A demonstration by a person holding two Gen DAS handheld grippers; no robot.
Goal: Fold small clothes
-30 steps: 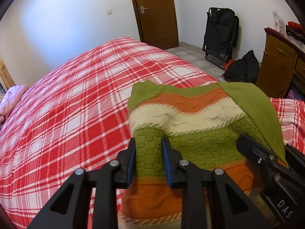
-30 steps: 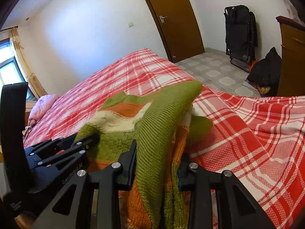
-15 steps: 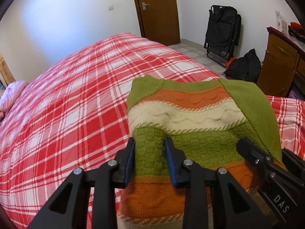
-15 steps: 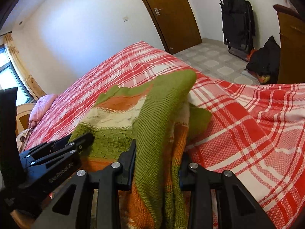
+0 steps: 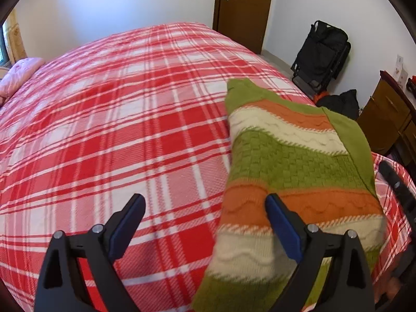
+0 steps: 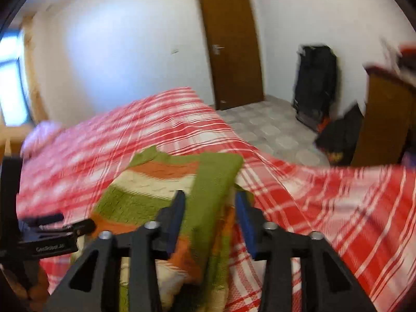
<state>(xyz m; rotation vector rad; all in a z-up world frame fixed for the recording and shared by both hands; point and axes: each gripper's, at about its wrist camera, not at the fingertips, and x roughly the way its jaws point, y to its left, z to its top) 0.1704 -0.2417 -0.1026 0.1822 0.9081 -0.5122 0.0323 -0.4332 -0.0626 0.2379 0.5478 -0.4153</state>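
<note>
Now striped green, orange and cream knitted sweater point(image 5: 291, 161) laid on red plaid bedcover point(image 5: 117, 130), left gripper point(image 5: 205, 218) spread wide with its right finger on the knit, right gripper point(image 6: 210, 213) released around folded green sleeve point(image 6: 210, 189).

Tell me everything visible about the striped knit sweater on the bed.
The green, orange and cream striped knit sweater looks like thick wool, with basket-weave and wavy cable bands. It lies folded on the red plaid bedspread, a plain green sleeve folded diagonally across it. The left gripper is open beside its edge; the right gripper is open astride the sleeve.

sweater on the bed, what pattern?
The sweater has horizontal stripes in green, orange and cream, with a plain green sleeve folded over. The left wrist view shows it best.
</note>
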